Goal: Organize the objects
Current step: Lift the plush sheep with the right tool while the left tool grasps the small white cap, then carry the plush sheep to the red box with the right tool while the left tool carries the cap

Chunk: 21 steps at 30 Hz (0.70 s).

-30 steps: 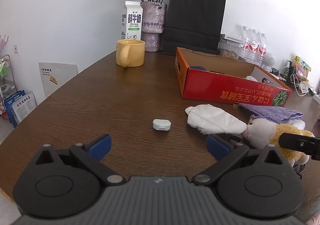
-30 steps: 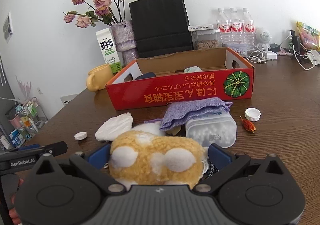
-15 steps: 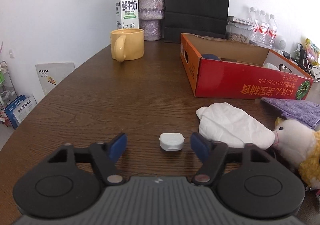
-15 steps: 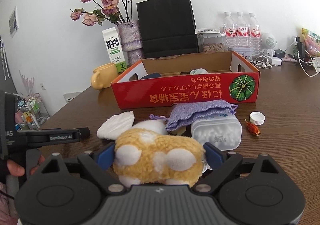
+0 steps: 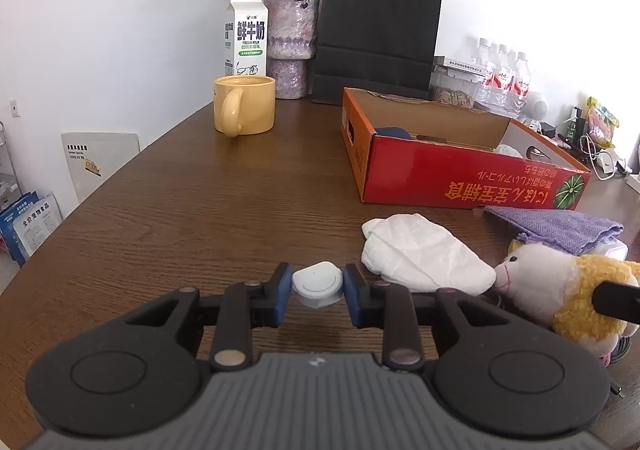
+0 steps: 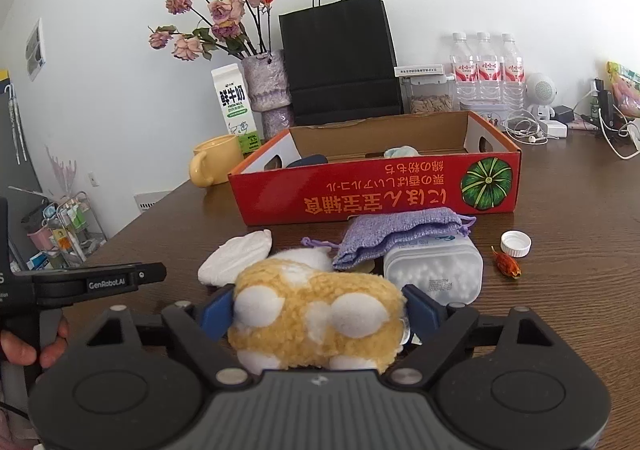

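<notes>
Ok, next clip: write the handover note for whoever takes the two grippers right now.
Left gripper: jaws closing around the small white case on the table; pads about at its sides, not lifted.
Right gripper: jaws closing on the yellow-and-white plush toy, which fills the gap between the pads.
Red cardboard box: already holds a dark item and a pale one.
Still loose in front of the box: white cloth, purple knit pouch draped over the cotton swab container, white bottle cap, small red dried thing.
Left to do: probably box these.
</notes>
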{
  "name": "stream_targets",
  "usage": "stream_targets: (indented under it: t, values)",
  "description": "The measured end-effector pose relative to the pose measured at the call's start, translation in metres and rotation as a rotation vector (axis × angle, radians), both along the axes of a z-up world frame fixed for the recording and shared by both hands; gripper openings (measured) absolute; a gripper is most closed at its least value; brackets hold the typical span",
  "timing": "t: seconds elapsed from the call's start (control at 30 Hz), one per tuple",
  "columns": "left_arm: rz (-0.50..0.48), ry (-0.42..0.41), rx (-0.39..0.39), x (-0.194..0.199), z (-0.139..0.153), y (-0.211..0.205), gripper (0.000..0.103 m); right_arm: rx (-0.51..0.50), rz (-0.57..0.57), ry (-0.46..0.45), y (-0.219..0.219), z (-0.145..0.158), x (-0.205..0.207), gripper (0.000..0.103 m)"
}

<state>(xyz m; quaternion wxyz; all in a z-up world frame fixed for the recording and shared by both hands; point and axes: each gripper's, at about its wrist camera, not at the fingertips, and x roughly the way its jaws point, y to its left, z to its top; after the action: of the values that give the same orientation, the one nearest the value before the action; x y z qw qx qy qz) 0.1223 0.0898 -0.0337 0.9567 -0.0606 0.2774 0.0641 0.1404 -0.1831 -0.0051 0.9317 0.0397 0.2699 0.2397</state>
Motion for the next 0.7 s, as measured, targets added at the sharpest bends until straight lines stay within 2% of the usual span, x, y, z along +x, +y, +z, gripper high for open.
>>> stream_targets:
  t: [0.27,0.5,0.7]
  values:
    - [-0.008,-0.058,-0.007,-0.013,0.018,-0.006,0.029,0.041,0.016,-0.047,-0.013,0.011,-0.013,0.083]
    - [-0.027,-0.122,0.001,-0.015,0.041,-0.025,0.029,0.056,0.021,-0.149,-0.024,0.031,-0.026,0.083]
    - [-0.051,-0.19,0.007,-0.002,0.066,-0.046,0.029,0.079,0.026,-0.219,-0.032,0.047,-0.019,0.083]
